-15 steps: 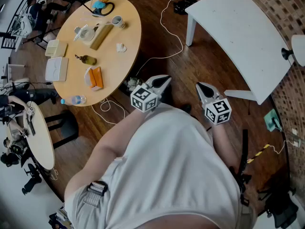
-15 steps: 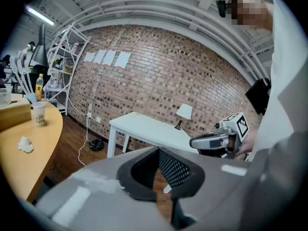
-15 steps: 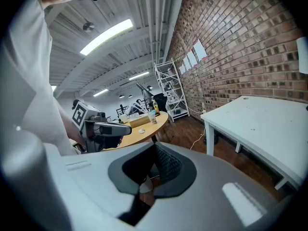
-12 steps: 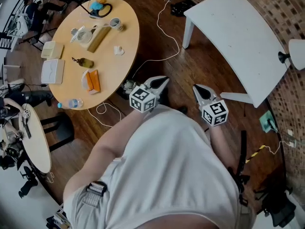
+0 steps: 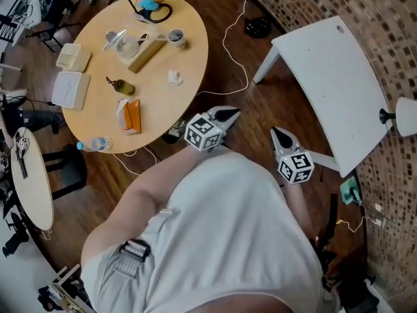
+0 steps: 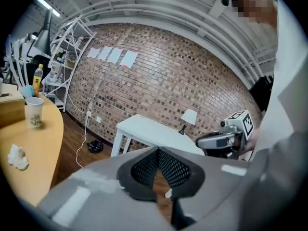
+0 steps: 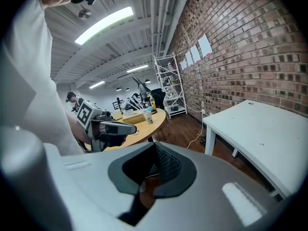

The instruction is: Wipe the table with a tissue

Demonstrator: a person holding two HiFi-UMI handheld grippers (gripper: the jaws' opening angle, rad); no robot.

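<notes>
Crumpled tissue [image 5: 174,77], apparently, on round wooden table [image 5: 156,90].

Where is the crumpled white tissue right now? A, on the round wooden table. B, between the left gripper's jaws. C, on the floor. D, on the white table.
A: the crumpled tissue lies on the round wooden table, while the left gripper and right gripper hang over the floor, jaws together on nothing.
</notes>
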